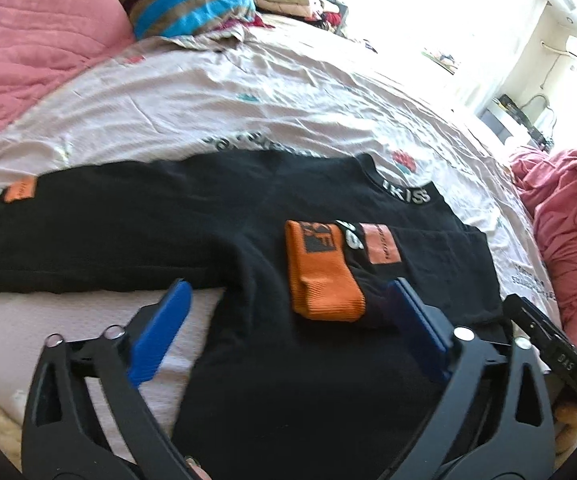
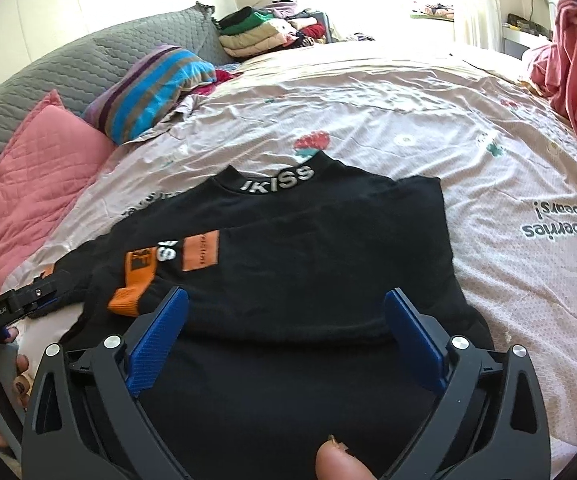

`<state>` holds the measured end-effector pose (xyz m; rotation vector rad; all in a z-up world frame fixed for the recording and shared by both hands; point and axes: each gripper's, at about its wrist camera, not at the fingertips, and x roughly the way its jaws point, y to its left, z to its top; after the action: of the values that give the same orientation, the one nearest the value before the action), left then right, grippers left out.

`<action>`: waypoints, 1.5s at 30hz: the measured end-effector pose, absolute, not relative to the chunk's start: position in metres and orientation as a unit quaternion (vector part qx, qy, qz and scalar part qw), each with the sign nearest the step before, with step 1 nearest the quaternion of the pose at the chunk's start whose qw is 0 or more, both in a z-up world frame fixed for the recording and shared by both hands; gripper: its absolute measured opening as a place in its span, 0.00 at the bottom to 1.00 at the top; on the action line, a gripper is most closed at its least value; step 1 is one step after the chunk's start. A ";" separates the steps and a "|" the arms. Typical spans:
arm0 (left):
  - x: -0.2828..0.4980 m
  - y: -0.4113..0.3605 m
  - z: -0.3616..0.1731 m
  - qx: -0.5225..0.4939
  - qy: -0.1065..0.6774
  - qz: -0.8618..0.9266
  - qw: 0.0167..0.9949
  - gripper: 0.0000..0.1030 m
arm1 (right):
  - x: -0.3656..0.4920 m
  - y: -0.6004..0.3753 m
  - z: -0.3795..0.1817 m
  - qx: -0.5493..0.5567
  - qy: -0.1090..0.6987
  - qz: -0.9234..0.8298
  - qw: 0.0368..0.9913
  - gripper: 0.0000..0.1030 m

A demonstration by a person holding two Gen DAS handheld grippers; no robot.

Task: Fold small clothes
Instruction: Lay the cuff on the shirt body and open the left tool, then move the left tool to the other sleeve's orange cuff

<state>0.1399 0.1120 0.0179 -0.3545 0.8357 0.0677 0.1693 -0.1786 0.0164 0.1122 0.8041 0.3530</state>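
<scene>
I had both the left gripper (image 1: 288, 302) and right gripper (image 2: 286, 306) spread wide, empty, over the black knit orange-cuffed sweater (image 2: 308, 240); best pinch the outstretched sleeve (image 1: 88, 224) near its cuff, fold inward flat.

A bed (image 2: 368, 112) with a strawberry-print sheet fills the frame; a black sweater (image 2: 288, 264) lies flat at centre, pink pillow (image 2: 44, 176) and striped cushion (image 2: 148, 88) at upper left
</scene>
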 end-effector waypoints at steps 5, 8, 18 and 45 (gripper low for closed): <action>0.131 0.120 0.025 -0.167 0.394 0.042 0.903 0.91 | 0.163 -0.161 0.025 0.044 0.380 0.187 0.905 0.95; 0.127 0.125 0.026 -0.163 0.392 0.048 0.904 0.91 | 0.161 -0.150 0.029 0.038 0.376 0.197 0.905 0.95; 0.115 0.141 0.028 -0.152 0.385 0.071 0.907 0.91 | 0.154 -0.109 0.042 0.011 0.362 0.231 0.903 0.95; 0.077 0.251 0.019 -0.211 0.358 0.210 0.885 0.91 | 0.141 0.011 0.046 -0.052 0.347 0.324 0.879 0.95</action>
<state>0.0773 0.2514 0.0190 -0.4383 0.7453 0.4361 0.1412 0.0111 0.0458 -0.1092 0.7226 0.6761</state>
